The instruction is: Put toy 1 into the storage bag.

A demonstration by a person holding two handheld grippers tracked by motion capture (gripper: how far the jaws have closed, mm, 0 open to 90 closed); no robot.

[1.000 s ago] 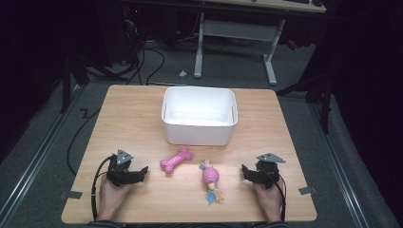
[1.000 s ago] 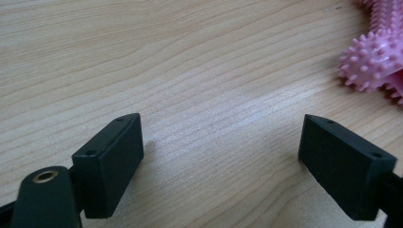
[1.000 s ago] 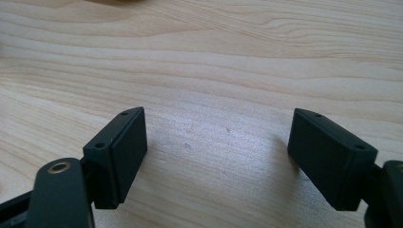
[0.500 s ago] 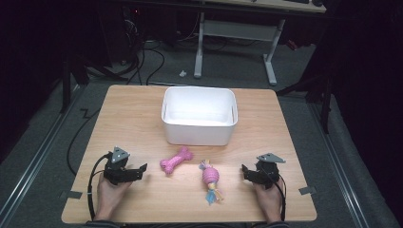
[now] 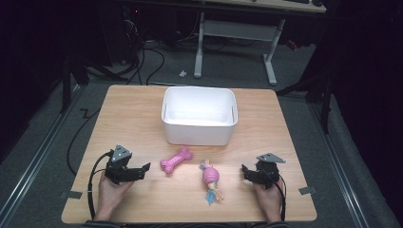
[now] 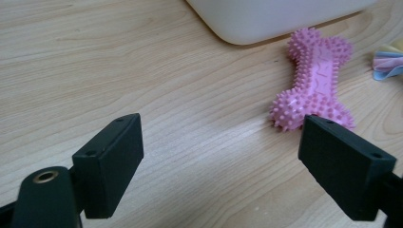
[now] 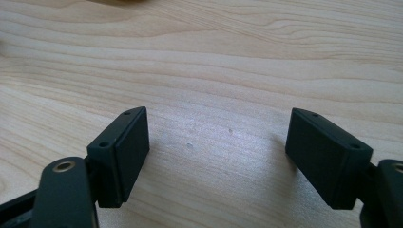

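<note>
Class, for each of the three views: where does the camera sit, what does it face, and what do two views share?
High view: above the table's near edge, looking forward and down; both hands, left claw, right claw.
Left gripper view: on the left claw, facing the pink bone.
Right gripper view: on the right claw, facing bare wood.
Shared: high and left views show the bone and white bin.

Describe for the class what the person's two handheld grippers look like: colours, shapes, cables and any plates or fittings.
Each hand holds a black two-jaw gripper: the left gripper and the right gripper. Each carries a grey three-cornered plate on top and trails a black cable. Up close, the fingers are flat rectangular black blocks with small screw holes, and a brass-coloured ring sits at the pivot.
</note>
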